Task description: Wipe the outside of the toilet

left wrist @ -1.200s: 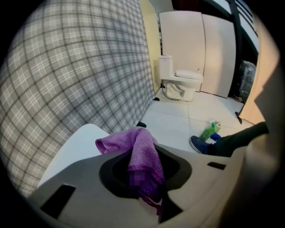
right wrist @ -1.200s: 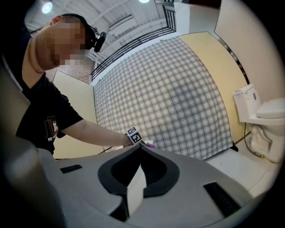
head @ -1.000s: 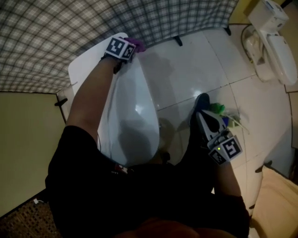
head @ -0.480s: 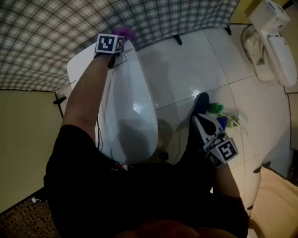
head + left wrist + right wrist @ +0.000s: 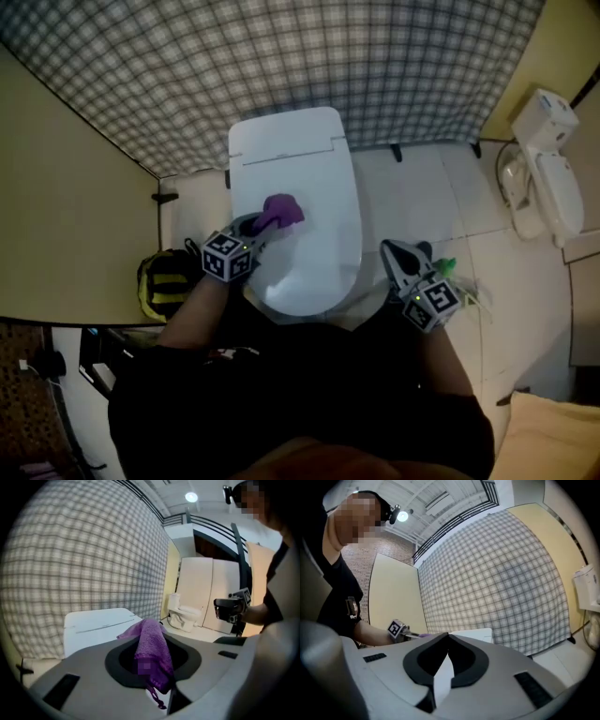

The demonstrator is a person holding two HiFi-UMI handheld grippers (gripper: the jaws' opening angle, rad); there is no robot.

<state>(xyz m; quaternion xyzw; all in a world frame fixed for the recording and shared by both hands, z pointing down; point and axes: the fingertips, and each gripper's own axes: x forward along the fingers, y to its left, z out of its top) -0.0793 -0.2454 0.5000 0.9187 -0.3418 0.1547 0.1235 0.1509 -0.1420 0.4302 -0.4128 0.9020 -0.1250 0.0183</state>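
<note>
A view from overhead, looking steeply down: a white toilet [image 5: 323,187] with its lid closed fills the centre of the frame, its tank toward the top against a checked wall [image 5: 281,56]. The left gripper [image 5: 255,228] reaches in from the lower left, its jaws clamped on a purple cloth [image 5: 279,212] that appears to rest on the left half of the lid. In the left gripper view the cloth is pinched by one fold, with a loose end hanging below the jaws. The right gripper [image 5: 398,258] hangs to the right of the bowl, jaws closed tip to tip and holding nothing, just beside a green object [image 5: 443,268] on the tiled floor. A second toilet [image 5: 539,159] stands at the far right edge. Likely risks: a grip on so little fabric could let the cloth slip out when it drags across the lid or down the curved sides. The dangling end might also catch at the hinge line, and the idle right gripper could knock the green object.
</note>
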